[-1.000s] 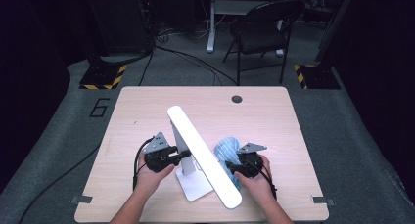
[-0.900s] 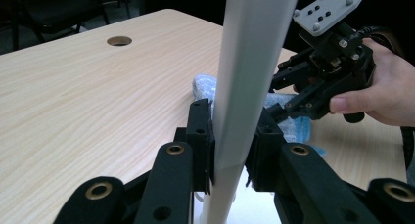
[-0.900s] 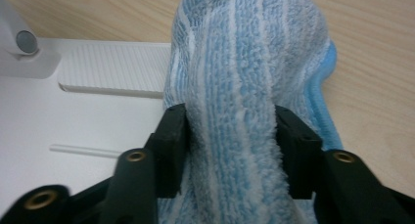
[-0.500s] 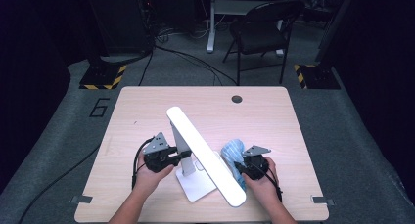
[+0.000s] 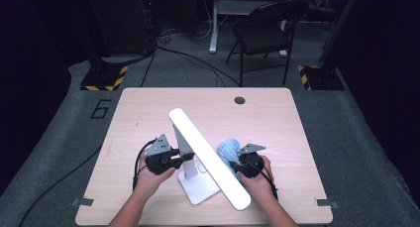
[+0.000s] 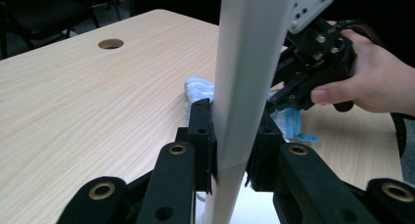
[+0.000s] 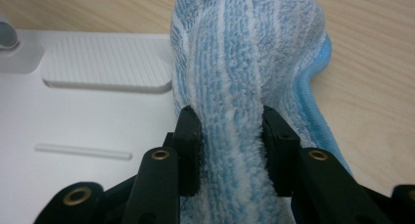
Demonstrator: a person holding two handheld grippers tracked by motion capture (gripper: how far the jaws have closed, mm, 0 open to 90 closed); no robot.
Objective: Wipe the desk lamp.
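The left gripper [image 5: 179,158] is clamping the lamp's [image 5: 208,157] upright post near the table's [image 5: 148,108] front middle, while the right gripper [image 7: 230,136], jaws just having closed, is pinching the blue cloth [image 7: 244,62] beside the lamp base [image 7: 88,116].

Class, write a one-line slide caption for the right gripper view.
Right claw shut on a blue striped cloth beside the white lamp base.
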